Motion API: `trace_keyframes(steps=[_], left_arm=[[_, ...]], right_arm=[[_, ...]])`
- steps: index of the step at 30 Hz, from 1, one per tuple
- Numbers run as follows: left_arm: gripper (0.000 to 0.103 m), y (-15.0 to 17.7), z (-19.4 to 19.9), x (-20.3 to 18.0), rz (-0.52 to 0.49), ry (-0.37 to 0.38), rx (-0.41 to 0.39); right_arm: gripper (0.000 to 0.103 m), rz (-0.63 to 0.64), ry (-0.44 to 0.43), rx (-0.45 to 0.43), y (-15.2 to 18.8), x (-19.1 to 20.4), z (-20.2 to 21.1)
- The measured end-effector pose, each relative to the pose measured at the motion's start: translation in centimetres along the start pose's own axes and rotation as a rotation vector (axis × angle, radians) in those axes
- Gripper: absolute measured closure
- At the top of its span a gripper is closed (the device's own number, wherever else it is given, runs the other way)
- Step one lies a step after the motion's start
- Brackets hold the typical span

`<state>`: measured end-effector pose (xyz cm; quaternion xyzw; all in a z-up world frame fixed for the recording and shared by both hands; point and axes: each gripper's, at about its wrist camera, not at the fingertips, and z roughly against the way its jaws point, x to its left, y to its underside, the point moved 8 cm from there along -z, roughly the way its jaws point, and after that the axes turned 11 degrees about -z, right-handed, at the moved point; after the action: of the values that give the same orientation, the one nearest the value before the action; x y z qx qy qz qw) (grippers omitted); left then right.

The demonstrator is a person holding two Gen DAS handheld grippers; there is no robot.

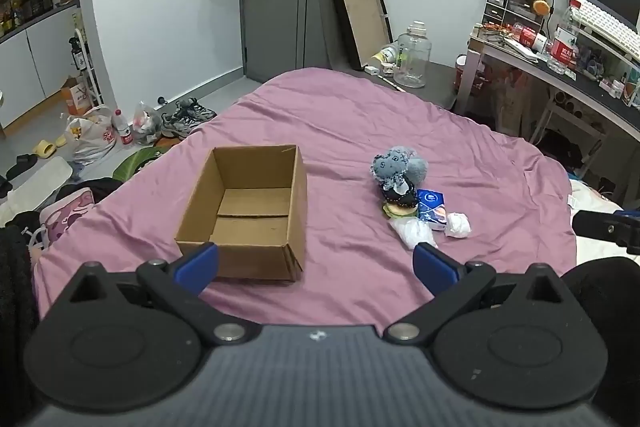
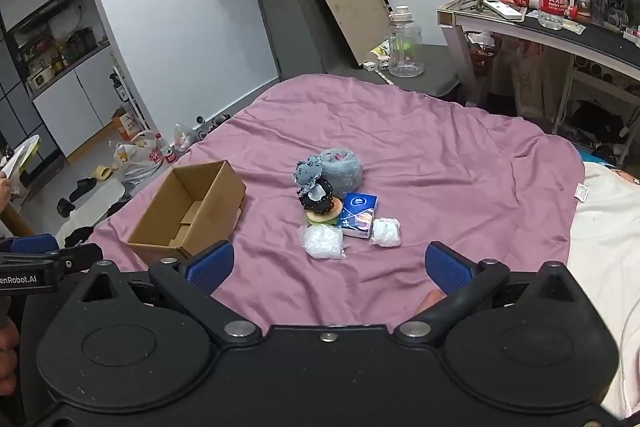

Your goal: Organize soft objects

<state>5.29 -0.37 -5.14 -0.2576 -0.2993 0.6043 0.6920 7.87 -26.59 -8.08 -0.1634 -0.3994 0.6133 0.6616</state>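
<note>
An open, empty cardboard box sits on the purple bedsheet; it also shows in the right wrist view. Right of it lies a pile of soft things: a grey-blue plush, a fluffy grey ball, a black-and-white piece, a burger-like toy, a blue tissue pack, a white crumpled wad and a clear bag of white stuff. My left gripper is open and empty, near the box's front. My right gripper is open and empty, just short of the pile.
The bed's far edge meets a grey floor with a large clear jug and a leaning frame. A cluttered desk stands at the right. Shoes and bags lie on the floor at the left. A white quilt covers the bed's right side.
</note>
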Motion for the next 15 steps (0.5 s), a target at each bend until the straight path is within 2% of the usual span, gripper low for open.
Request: trace_keyframes(steps=[15], left_arm=[[0.000, 0.03, 0.18, 0.59, 0.000, -0.008, -0.010]], right_arm=[[0.000, 0.009, -0.009, -0.002, 0.26, -0.08, -0.02]])
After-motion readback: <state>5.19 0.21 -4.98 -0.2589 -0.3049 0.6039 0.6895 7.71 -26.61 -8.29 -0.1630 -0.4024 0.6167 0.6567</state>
